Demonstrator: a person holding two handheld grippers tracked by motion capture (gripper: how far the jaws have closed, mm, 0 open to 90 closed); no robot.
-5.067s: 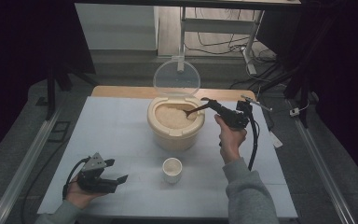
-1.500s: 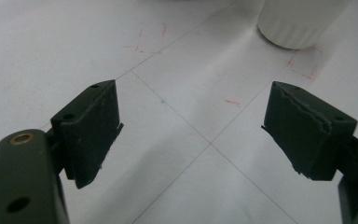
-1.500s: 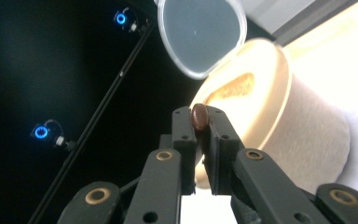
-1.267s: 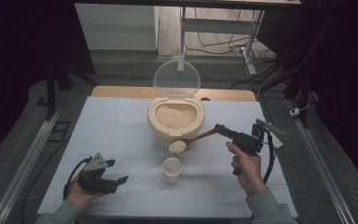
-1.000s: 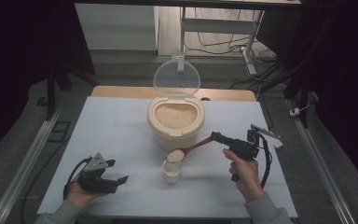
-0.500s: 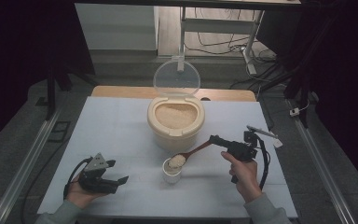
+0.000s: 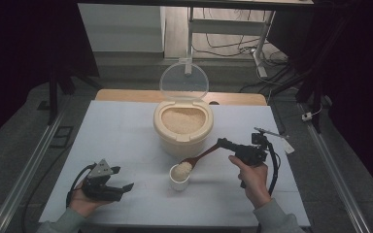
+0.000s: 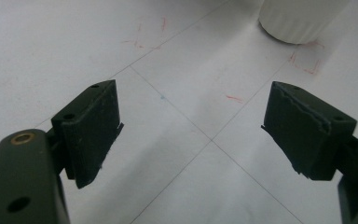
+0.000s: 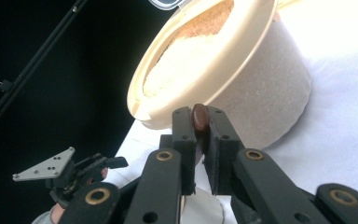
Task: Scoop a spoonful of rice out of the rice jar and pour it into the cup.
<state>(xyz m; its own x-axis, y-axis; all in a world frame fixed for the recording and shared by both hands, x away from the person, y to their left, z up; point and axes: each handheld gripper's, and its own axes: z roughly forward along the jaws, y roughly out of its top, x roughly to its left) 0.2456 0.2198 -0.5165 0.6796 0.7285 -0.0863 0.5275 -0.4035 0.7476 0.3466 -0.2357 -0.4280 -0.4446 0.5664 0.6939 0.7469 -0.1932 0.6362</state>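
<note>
spoon (image 7: 201, 156) — handle toward right gripper (image 7: 222, 142) | bowl over cup (image 7: 178, 180)

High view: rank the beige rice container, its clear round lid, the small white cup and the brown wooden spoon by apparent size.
1. Beige rice container
2. Clear round lid, slightly smaller, though farther away
3. Brown wooden spoon: longer than the cup but thin, so unsure
4. Small white cup

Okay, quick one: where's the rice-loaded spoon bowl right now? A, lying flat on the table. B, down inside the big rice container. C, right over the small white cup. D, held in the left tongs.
C: in the high view the spoon, clamped in the right tongs, has its heaped bowl over the small white cup.
</note>
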